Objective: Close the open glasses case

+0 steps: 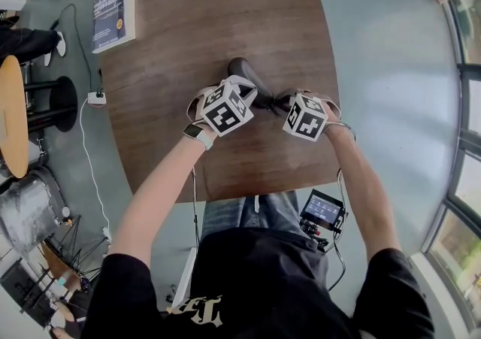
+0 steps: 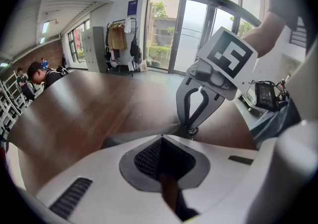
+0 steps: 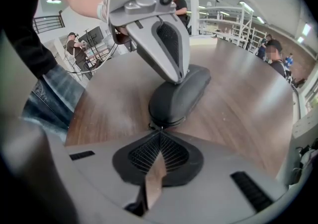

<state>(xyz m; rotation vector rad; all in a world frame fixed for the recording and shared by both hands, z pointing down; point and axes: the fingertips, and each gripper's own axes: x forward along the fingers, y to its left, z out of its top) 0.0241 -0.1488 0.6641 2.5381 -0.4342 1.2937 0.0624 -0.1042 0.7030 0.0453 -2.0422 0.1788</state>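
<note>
Closest in, the right tongs (image 3: 160,129) have their tips drawn together at the near end of the glasses case (image 3: 176,100), and they seem to pinch a small metal zip tab (image 2: 192,131) there. That tab looks like the right place to take hold: it is tiny and likely slippery, so a firm nip right at the tips suits it, with the pull kept along the seam and not upward.

The case itself probably weighs little and would skate over the smooth wooden surface (image 1: 225,7) if it were tugged without a hold. Its shell looks stiff enough to bear a press from above, though I judge it would give slightly under hard squeezing.

It is a dark grey, rounded, clam-shaped case with a matt skin and a seam running round its edge. From the right gripper view the two halves lie nearly or fully together, and I cannot tell how much of the seam is left unzipped.

It lies on the surface between the two grippers, its long side running away from the person. Just past the tab, the left tongs (image 3: 180,77) are narrowed to a point, tips together with nothing between them, and bear down on the top of the case to pin it.

Far off at the left corner of the surface lies a blue book (image 1: 114,14), well apart from the case
</note>
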